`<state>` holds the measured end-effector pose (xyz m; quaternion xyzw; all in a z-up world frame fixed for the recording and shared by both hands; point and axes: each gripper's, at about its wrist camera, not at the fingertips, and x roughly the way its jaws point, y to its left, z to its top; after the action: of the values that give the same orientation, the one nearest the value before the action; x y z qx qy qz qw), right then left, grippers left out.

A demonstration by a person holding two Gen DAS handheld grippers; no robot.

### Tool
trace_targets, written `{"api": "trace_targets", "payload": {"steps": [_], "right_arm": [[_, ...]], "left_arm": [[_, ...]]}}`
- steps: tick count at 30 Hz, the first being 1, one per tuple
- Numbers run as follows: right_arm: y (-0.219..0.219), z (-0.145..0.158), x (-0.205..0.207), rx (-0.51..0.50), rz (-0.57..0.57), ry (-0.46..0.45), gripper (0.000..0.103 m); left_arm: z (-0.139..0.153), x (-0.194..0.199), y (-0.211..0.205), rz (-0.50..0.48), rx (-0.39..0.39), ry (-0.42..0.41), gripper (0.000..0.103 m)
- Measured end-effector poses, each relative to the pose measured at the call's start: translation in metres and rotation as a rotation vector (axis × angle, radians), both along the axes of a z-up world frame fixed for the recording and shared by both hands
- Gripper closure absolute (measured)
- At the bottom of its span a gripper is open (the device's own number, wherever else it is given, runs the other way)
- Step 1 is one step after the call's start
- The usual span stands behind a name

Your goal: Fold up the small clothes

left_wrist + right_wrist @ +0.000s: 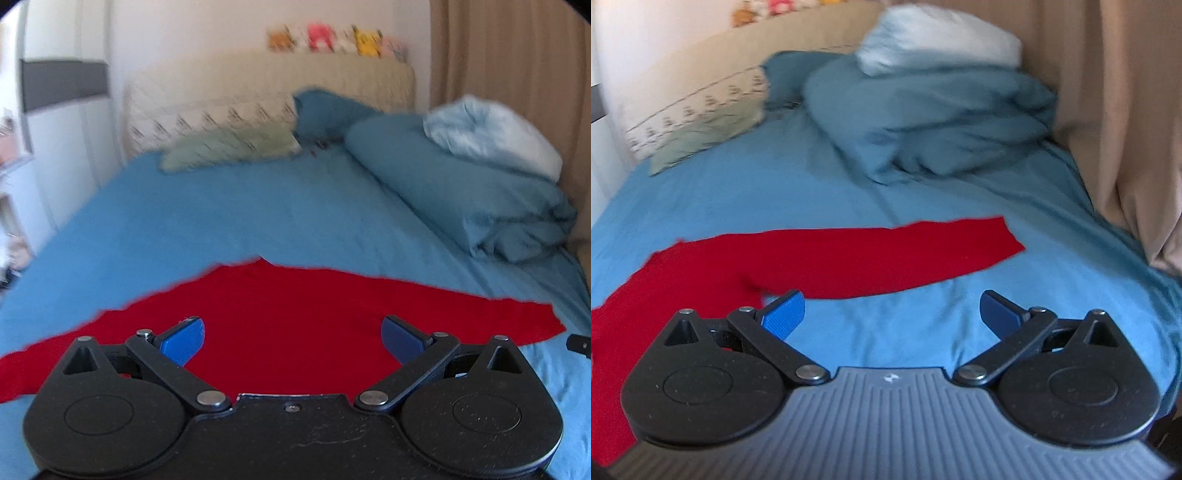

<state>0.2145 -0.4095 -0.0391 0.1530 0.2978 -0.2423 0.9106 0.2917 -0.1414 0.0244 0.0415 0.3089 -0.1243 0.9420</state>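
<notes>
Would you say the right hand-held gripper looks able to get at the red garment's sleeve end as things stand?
Probably yes: the right hand-held gripper is open, and only bare blue sheet lies between it and the red garment; nothing blocks the sleeve end.

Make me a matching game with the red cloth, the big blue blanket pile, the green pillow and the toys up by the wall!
Things:
1. red cloth
2. rumpled blue blanket pile
3. green pillow
4. toys

Places:
A. lined up on top of the headboard
B. spread flat on the blue sheet, nearest the tools
C. at the head of the bed, in front of the patterned pillow
D. heaped on the bed's curtain side, with a pale pillow on top

Pairs: 1-B, 2-D, 3-C, 4-A
</notes>
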Motion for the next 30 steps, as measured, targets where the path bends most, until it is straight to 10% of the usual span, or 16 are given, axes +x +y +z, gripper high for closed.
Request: {"api": "trace_targets", "payload": {"steps": [10,14,19,24,30], "right_arm": [[-0.091,-0.117,0.056,0.096,-0.157,-0.065,0.000],[-0.116,-0.142,0.073,0.097,-0.210,-0.065,0.019],[-0.127,-0.149,0.091,0.038,-0.257,-0.084,0.037],[-0.127,-0.147,0.108,-0.033,-0.268,-0.044,0.078],[-0.098,-0.104,0.128,-0.127,-0.159,-0.092,0.080]], "left_arm": [[-0.105,0.120,-0.084,-0.048,0.054,0.136,0.000],[-0.137,0.157,-0.105,-0.033,0.060,0.181,0.000],[-0.162,0.191,-0.119,-0.010,0.100,0.235,0.000],[-0.179,0.207,-0.119,-0.006,0.082,0.280,0.000],[-0.165,0.209,-0.104,-0.034,0.057,0.240,0.000]]}}
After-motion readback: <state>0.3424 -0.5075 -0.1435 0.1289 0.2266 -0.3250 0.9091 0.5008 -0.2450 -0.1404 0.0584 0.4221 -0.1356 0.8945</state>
